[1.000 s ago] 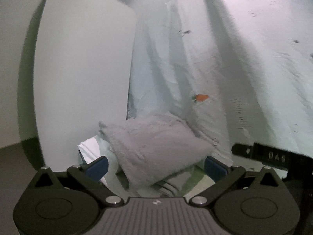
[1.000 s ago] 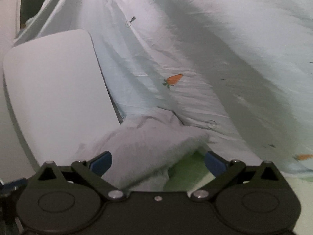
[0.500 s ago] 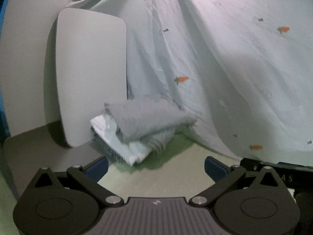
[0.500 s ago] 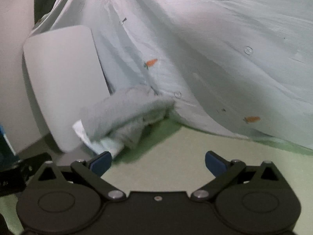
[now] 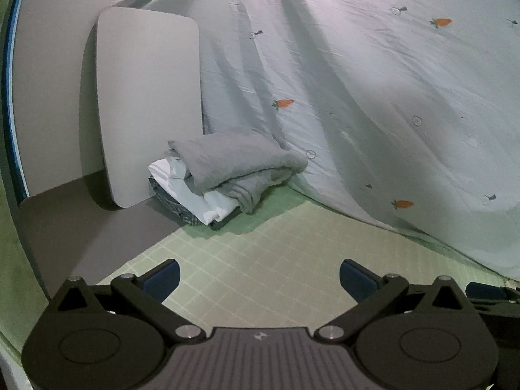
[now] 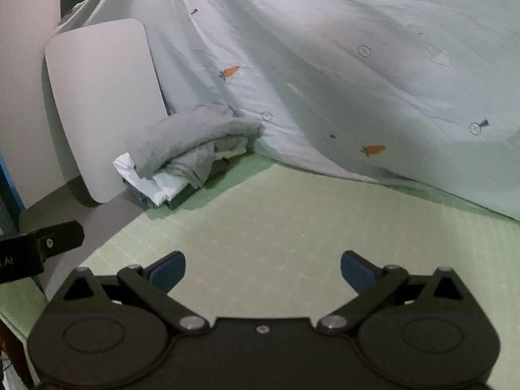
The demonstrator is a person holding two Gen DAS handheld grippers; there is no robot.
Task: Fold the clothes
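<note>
The grey garment (image 5: 234, 165) lies folded on top of a small pile, above a white folded piece (image 5: 195, 200) and a dark checked one (image 5: 177, 209) at the bottom; the pile sits at the far-left corner of the green mat (image 5: 260, 276), just beside a white board (image 5: 146, 107) that leans at the wall, and it touches the hanging sheet w/ carrot print (image 5: 373, 97) behind it; the grey fold is a bit loose, one edge droops over the front of the pile and the top bulges.

The left gripper (image 5: 258, 276) and the right gripper (image 6: 261, 268) both hover low over the bare mat, well apart from the pile; the jaws of each are spread wide and nothing is between them.

The scene fits 2 stages: the grey piece is stacked and the hands are free for another garment, or the pile is already the finished result; no other loose garment shows in either view, so which one cannot be told.

If the person wants a tidy stack, the care is in the grey piece: its drooping edge should be tucked flush w/ the layers below, w/o dragging the white piece out; a pinch near the corners, not the middle, would probably keep the fold flat; the sheet behind is close, so a jaw could catch it by mistake.
</note>
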